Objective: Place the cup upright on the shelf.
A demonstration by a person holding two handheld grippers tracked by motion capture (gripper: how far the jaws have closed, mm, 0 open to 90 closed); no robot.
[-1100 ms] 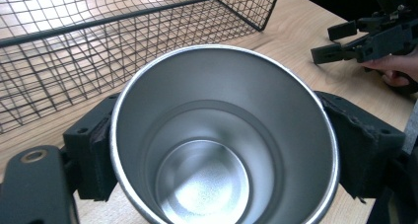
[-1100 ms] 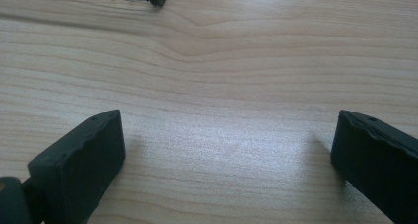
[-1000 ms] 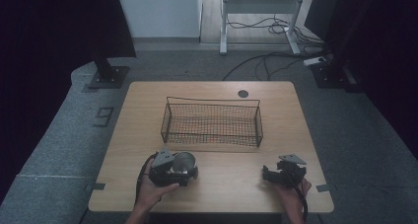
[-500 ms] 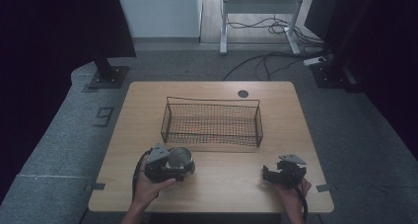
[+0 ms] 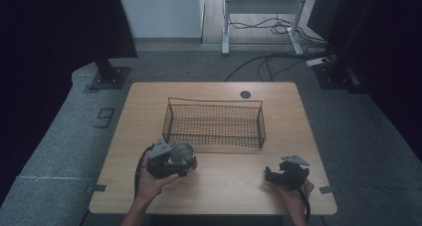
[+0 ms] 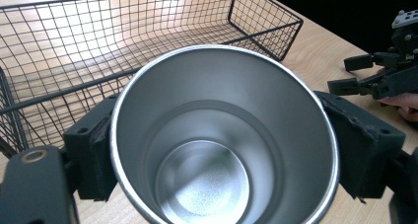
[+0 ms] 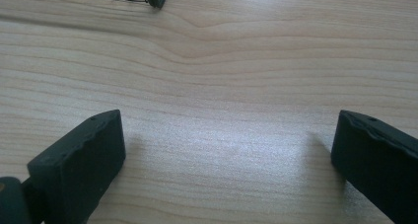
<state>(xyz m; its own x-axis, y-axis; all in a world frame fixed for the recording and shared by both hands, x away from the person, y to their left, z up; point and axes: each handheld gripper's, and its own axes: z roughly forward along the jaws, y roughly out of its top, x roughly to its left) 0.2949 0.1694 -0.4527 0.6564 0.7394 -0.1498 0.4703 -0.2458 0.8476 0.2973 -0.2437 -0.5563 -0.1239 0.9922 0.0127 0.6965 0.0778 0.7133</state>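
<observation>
Left gripper (image 5: 175, 161) clamps cup (image 5: 182, 153) near table's front-left edge, just before basket (image 5: 214, 122); lift rim clear of wire wall, keep upright; right gripper (image 5: 278, 177) released, idle.

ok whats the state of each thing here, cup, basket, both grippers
metal cup: empty, clamped between the left gripper's jaws, mouth toward the camera
wire basket: empty, upright on the table
left gripper: shut on the cup
right gripper: open, jaws wide apart over bare wood
</observation>
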